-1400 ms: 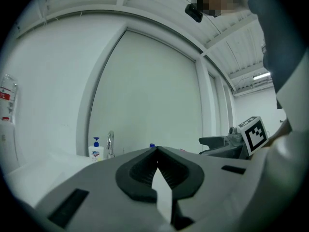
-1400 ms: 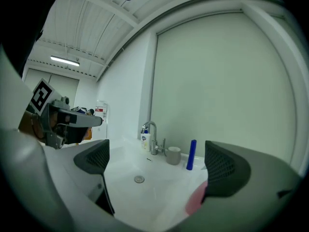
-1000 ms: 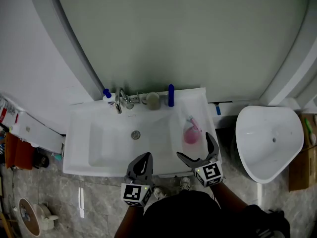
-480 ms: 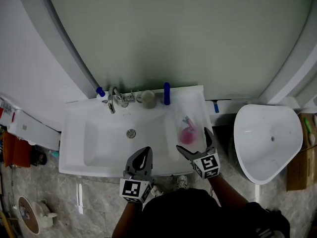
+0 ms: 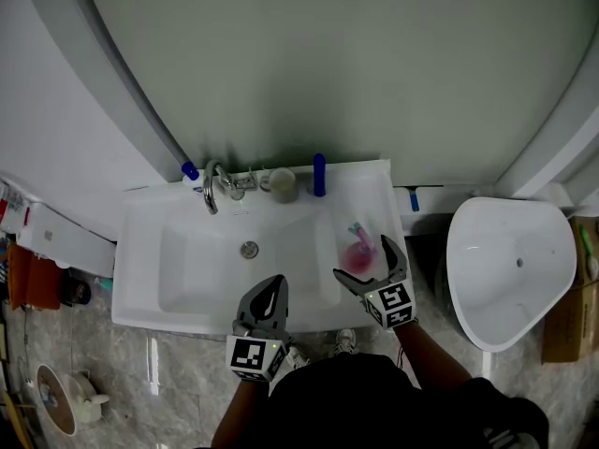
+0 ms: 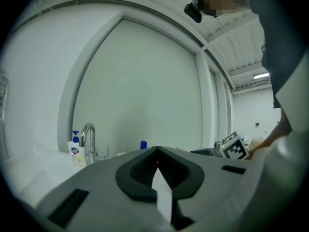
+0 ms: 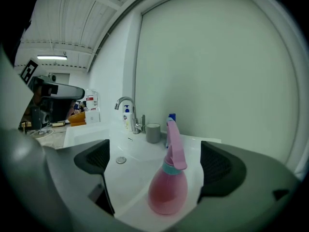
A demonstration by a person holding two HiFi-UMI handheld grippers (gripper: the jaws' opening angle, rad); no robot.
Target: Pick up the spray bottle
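Standing upright on the right ledge of the white sink [image 5: 178,279], the pink spray bottle [image 7: 168,190] sits between the wide-apart fingers of the right gripper [image 5: 361,257], touching neither. The left gripper [image 5: 270,293] hovers over the sink's front edge, fingers pressed together on nothing. A faucet [image 5: 210,193] and grey cup [image 5: 282,185] stand at the back.

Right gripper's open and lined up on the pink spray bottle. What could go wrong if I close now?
The spray bottle stands on the narrow sink ledge beside the basin; if one of the right gripper's fingers touches first, it may tip over. Its round, smooth body could also squeeze out of the grip.
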